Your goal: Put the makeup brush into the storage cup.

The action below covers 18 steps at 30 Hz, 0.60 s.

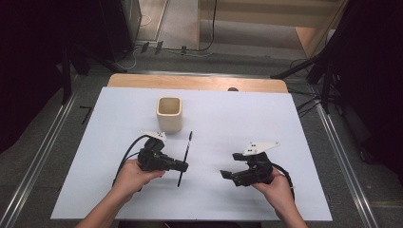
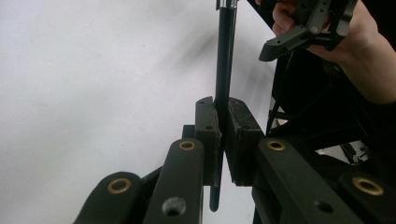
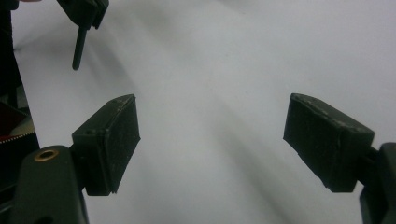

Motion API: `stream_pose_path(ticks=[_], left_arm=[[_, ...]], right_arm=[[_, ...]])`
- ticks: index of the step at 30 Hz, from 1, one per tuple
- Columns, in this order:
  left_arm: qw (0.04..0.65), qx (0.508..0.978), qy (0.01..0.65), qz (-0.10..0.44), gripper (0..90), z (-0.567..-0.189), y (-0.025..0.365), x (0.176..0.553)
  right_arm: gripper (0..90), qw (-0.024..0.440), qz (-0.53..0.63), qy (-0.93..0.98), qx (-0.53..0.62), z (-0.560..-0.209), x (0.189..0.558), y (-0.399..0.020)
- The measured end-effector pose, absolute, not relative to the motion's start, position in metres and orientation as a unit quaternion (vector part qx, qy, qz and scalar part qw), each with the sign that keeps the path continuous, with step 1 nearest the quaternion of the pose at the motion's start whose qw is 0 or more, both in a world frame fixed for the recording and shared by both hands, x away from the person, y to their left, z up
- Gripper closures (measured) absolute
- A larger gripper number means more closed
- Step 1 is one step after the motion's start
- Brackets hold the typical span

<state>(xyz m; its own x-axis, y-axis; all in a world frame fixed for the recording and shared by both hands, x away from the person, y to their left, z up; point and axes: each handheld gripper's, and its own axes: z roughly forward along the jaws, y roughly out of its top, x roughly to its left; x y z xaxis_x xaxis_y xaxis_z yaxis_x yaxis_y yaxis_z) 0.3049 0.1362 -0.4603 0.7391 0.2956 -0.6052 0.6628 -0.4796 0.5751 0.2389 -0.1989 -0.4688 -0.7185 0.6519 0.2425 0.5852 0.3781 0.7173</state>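
Left hand-held gripper [image 2: 223, 140] clamped low on a thin black pen [image 1: 185, 159] near the cup [image 1: 169, 114] — it could pivot or slip — right hand-held gripper [image 3: 212, 140] gapes empty above the bench [image 1: 237, 114]

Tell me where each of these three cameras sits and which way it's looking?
High view: above the person's side, looking forward and down on the table; forearms, both hands, a cup.
Left gripper view: on the left gripper, looking along shut jaws gripping a pen; the other hand beyond.
Right gripper view: on the right gripper, looking along open jaws at bare tabletop.
Shared: all three show the pen.
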Motion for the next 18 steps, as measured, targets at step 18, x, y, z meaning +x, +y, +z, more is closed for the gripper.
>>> stream_pose_path(ticks=[18], left_arm=[[0.435,0.822,0.305,-0.205,84.8,-0.453,0.157,0.314]], right_arm=[[19.3,0.034,0.412,0.824,0.387,-0.474,0.229,-0.211]])
